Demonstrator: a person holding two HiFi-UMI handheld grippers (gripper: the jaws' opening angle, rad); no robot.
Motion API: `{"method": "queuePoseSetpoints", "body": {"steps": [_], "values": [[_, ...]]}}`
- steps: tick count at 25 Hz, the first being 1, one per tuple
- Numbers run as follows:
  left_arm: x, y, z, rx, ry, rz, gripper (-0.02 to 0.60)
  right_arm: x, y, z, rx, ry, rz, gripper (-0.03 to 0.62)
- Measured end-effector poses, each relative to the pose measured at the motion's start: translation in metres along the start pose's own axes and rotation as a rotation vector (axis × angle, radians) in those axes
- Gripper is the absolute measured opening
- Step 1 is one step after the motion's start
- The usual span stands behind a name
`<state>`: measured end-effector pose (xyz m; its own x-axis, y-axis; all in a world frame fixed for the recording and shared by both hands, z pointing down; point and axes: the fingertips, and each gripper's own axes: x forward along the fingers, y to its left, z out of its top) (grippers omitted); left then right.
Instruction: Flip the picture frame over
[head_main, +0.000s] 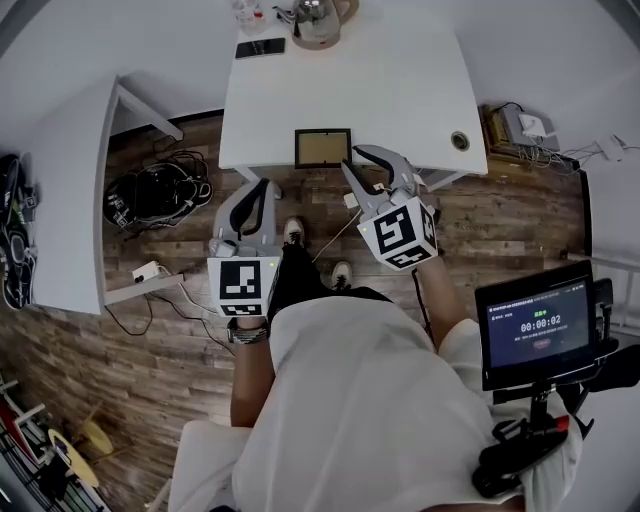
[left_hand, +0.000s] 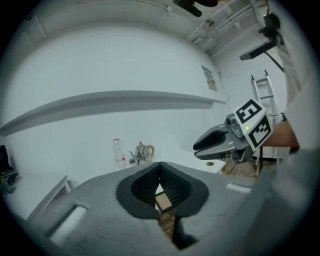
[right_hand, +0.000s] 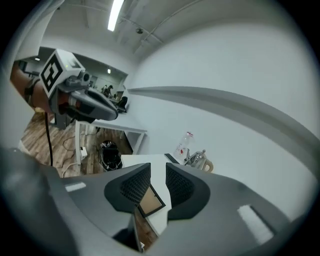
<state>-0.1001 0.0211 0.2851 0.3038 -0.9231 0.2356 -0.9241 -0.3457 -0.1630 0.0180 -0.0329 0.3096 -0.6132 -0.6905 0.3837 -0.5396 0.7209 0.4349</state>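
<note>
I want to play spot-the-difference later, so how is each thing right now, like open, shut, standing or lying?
picture frame: lying flat at the near edge of the table, untouched.
left gripper: shut, empty.
right gripper: open, nothing between its jaws.
kettle: upright, lid on.
bottle: upright.
phone: lying flat, screen dark.
screen: on, showing a timer.

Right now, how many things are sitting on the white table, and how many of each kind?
Picture frame: 1
Kettle: 1
Clear bottle: 1
Flat black device, probably a phone: 1
Total: 4
</note>
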Motion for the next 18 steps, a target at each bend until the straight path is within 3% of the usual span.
{"method": "queuePoseSetpoints", "body": {"steps": [3, 10, 18], "values": [[0.007, 0.004, -0.012, -0.015, 0.025, -0.003, 0.003, 0.018, 0.012, -0.016, -0.094, 0.052, 0.017, 0.098], [0.084, 0.050, -0.039, -0.022, 0.081, -0.056, 0.003, 0.115, 0.021, -0.070, -0.118, 0.202, 0.099, 0.127], [0.101, 0.056, -0.081, -0.077, 0.159, -0.085, 0.003, 0.163, 0.057, -0.138, -0.234, 0.355, 0.157, 0.184]]}}
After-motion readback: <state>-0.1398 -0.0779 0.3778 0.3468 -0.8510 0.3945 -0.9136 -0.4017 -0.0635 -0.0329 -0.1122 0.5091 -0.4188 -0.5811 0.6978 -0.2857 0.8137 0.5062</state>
